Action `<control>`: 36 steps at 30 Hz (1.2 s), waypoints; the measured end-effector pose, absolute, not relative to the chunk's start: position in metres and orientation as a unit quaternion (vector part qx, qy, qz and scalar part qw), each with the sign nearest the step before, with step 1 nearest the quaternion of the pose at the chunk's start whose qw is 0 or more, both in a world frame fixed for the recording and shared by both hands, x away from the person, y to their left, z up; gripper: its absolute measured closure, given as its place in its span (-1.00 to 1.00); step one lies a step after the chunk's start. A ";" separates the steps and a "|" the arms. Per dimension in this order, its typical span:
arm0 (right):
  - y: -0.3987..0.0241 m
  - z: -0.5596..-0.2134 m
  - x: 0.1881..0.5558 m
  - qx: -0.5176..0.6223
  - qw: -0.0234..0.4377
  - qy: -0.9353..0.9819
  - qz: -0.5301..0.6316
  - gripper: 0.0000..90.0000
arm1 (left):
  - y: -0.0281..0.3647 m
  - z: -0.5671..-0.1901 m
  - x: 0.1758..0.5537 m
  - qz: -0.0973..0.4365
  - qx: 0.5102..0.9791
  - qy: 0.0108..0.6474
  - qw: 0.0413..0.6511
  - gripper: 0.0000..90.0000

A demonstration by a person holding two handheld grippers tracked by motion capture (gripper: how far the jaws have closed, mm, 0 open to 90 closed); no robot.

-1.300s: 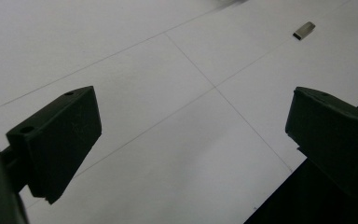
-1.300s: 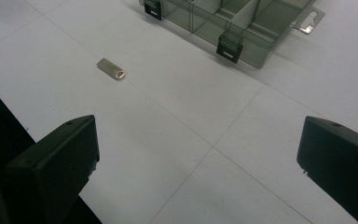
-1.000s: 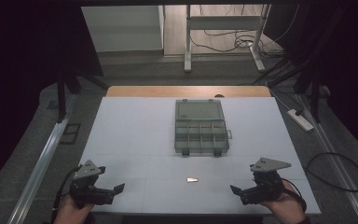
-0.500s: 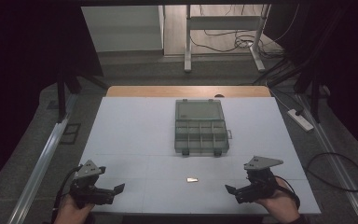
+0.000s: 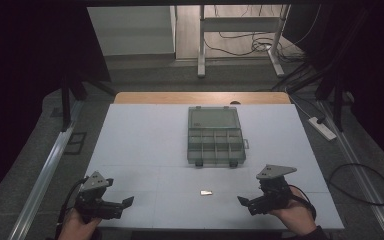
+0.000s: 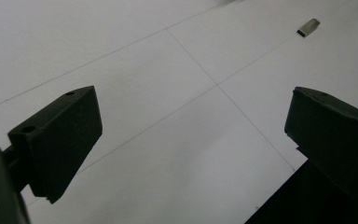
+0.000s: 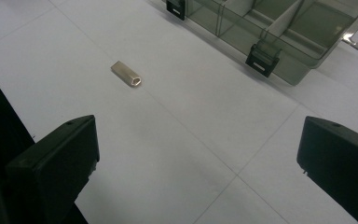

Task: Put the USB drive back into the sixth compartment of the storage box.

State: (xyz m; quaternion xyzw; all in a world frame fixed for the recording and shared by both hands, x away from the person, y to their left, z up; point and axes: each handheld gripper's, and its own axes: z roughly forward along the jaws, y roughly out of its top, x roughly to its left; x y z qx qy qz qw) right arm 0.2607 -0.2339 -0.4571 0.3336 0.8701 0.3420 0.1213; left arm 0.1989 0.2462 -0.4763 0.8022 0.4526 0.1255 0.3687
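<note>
Metal piece (image 5: pixel 206 192), a small silvery flat bar resembling a capless USB stick, lies alone on the white table (image 5: pixel 145 145), near the front edge and between the two hand-held grippers. Right gripper (image 5: pixel 247 203), jaws spread wide and holding nothing, sits low over the table at the person's right and points toward the table's centre; the metal piece lies ahead of it and to its left, near but clearly apart. In the right gripper view the metal piece (image 7: pixel 126 73) appears above the left jaw, its long axis running obliquely across the line between the jaws, its open end turned toward the camera. Left gripper (image 5: pixel 122 204), likewise released and empty, rests at the front left corner; in the left gripper view the metal piece (image 6: pixel 307 27) appears small and far off at the upper right. The right gripper is judged the nearer of the two, and a reach would call for a leftward shift and a slight turn of the hand so that the jaws close across the short axis. Compartment box (image 5: pixel 215 136), grey and translucent with its lid laid open, stands farther back at mid-table, well apart from the metal piece; its front latches (image 7: pixel 263 60) face the person.
</note>
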 end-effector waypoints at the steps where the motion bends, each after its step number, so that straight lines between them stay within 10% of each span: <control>1: -0.233 -0.457 0.262 0.333 0.121 0.871 0.341 -1.00 | 0.246 -0.476 0.199 0.126 0.802 0.453 0.369 -0.92; 36: -0.191 -0.464 0.276 0.296 0.099 0.894 0.322 -1.00 | 0.246 -0.476 0.199 0.127 0.802 0.455 0.366 -0.91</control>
